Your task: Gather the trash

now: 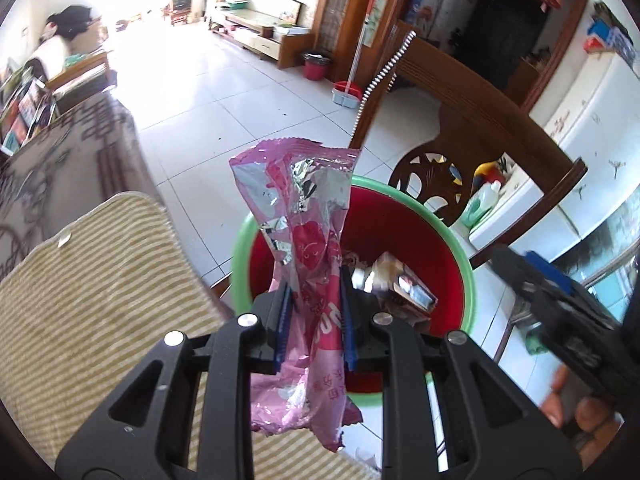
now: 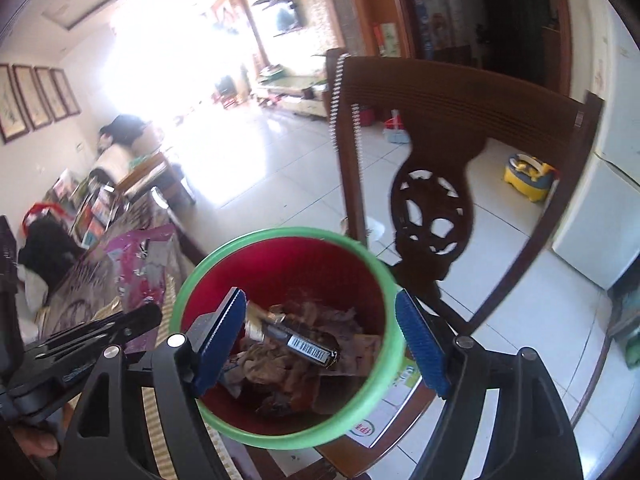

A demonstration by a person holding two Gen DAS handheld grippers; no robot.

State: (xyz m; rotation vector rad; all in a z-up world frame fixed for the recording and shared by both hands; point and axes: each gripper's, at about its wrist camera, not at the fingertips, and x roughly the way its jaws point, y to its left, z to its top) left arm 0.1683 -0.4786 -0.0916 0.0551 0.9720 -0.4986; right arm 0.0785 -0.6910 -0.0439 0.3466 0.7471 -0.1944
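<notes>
My left gripper (image 1: 315,320) is shut on a crumpled pink foil snack wrapper (image 1: 300,208), which stands up between the blue pads. It hangs just over the near rim of a red bin with a green rim (image 1: 240,248). In the right wrist view my right gripper (image 2: 320,340) stands open above the same bin (image 2: 280,234), with nothing between its blue pads (image 2: 224,336). Inside lie crumpled papers and a dark wrapper with a barcode (image 2: 310,348). The left gripper (image 2: 100,332) and its pink wrapper (image 2: 140,264) show at the left of that view.
A dark wooden chair back (image 2: 432,208) rises right behind the bin. A striped mat (image 1: 100,300) covers the patterned table to the left. A white fridge (image 1: 600,120) stands on the right. Farther off on the tiled floor are a dustpan (image 1: 346,94), a small red bin (image 1: 316,66) and a yellow potty (image 2: 528,178).
</notes>
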